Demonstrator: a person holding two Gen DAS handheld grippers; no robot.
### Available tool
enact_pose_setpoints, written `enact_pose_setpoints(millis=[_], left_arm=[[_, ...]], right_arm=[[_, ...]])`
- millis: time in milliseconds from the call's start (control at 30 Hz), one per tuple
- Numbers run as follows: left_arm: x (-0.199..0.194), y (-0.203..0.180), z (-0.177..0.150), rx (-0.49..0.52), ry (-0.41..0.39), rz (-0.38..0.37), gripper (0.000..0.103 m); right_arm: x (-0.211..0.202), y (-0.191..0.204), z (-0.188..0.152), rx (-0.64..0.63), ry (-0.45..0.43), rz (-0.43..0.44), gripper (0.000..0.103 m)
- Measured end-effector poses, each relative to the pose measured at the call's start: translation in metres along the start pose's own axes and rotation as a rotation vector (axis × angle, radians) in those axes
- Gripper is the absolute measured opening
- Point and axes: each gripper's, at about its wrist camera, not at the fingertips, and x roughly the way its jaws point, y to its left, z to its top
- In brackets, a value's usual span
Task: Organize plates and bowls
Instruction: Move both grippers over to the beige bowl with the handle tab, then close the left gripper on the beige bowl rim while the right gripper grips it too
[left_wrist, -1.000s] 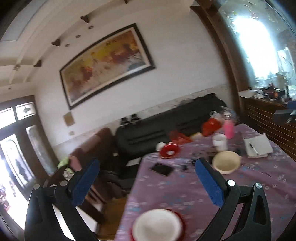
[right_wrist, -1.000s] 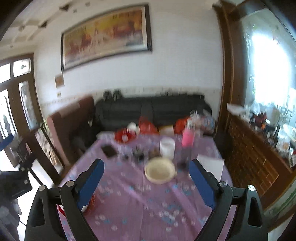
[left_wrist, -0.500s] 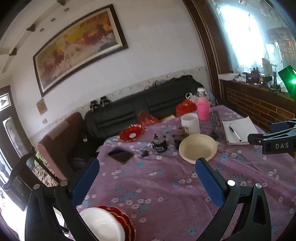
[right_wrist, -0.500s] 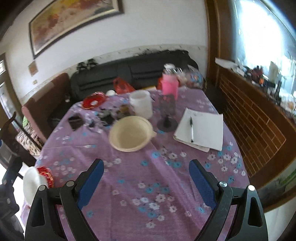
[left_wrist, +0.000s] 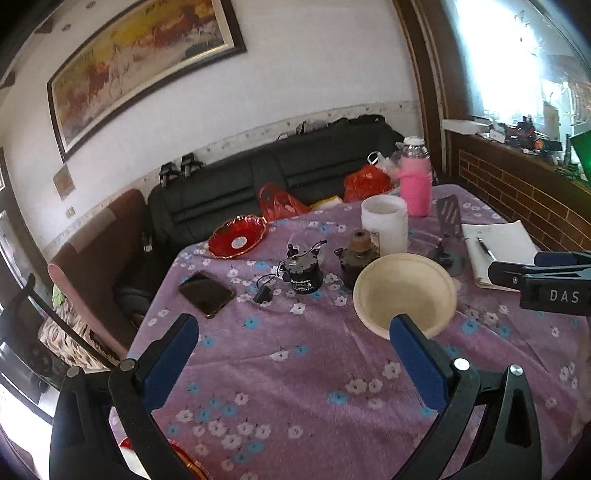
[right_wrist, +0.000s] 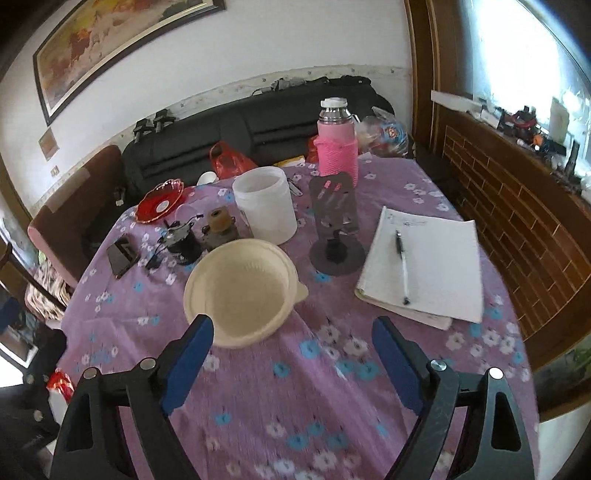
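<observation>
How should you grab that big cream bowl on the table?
By its near rim. The cream bowl sits upright and is probably too wide to span, so one pad goes inside and one outside the thin wall. The right gripper, jaws closing with nothing between them, should come from above the near edge.

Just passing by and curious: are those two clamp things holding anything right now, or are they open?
Left gripper: open, nothing between its fingers.
Right gripper: open but closing slightly, nothing held; the cream bowl lies just ahead.
</observation>
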Motion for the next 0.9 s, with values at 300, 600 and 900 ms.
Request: enact_pose_setpoints(millis=[300,600,900], left_arm=[[0.087,0.013,0.014,-0.099,0.137,-0.026,0.102],[0.159,0.021,0.019,-0.245,0.3,-0.095,0.095],[0.211,-0.008,0.008,-0.311,0.412,-0.222,0.076]], right_arm=[[0.054,0.0,0.018,0.027,0.04,0.024,0.083],[0.102,-0.005,0.02,0.061,0.098,0.054,0.082],[0.133,-0.01,0.013,0.081,0.164,0.086,0.065]])
